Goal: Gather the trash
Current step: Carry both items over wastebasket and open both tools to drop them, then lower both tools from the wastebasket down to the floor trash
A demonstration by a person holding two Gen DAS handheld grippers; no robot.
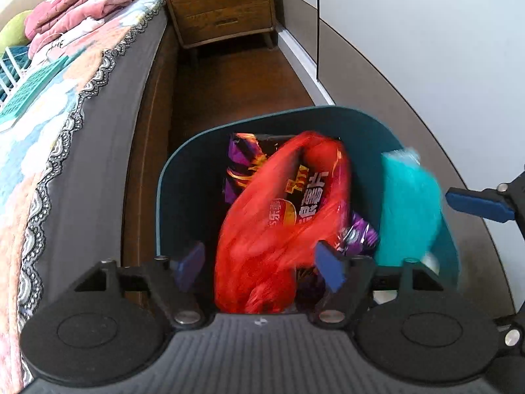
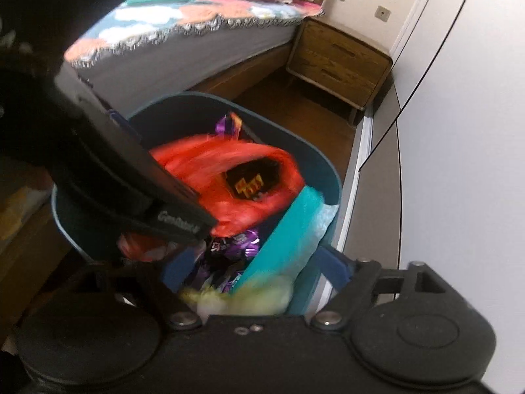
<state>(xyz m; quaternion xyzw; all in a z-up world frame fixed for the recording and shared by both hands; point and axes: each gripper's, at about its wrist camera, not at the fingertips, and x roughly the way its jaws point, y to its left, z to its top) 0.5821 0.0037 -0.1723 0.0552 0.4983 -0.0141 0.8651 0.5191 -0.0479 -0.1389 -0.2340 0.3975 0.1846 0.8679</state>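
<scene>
dark teal plastic bin (image 1: 170,177) crammed with red plastic bag (image 1: 272,229), teal bag (image 1: 410,207) over right rim; left gripper (image 1: 262,262), right gripper (image 2: 256,269) spread, empty, above near rim; wooden floor strip (image 1: 229,82) between bed frame and wall.

- A bed (image 1: 65,105) runs along the left, with a floral lace-edged cover and folded pink bedding (image 1: 78,6) at the far end.
- A wooden two-drawer nightstand (image 1: 223,10) stands far beyond.
- Dark wood floor (image 1: 236,85) lies between.
- White wall panels (image 1: 426,49) line the right.
</scene>
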